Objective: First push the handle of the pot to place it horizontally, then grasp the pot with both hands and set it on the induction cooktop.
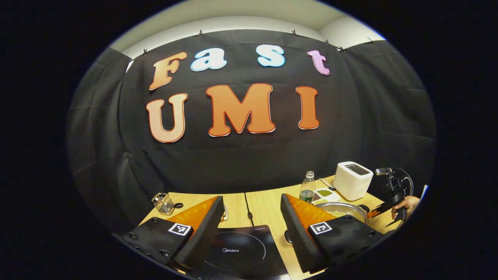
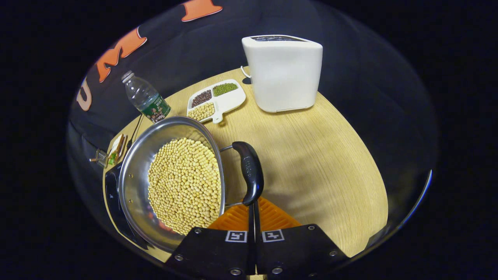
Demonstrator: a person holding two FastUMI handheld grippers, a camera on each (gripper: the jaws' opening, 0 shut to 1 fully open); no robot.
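A steel pot full of yellow beans sits on the wooden table. Its black loop handle sticks out on the side nearest my right gripper. My right gripper is shut, nothing between its fingers, and its tips touch the near end of that handle. In the left gripper view the pot lies to the right, partly behind one finger. My left gripper hangs open above the black induction cooktop. A hand holds the other gripper beside the pot.
A white toaster stands at the back of the table. A divided tray of beans and a water bottle are behind the pot. A small wire basket sits at the table's far left. The table's rounded edge runs on the right.
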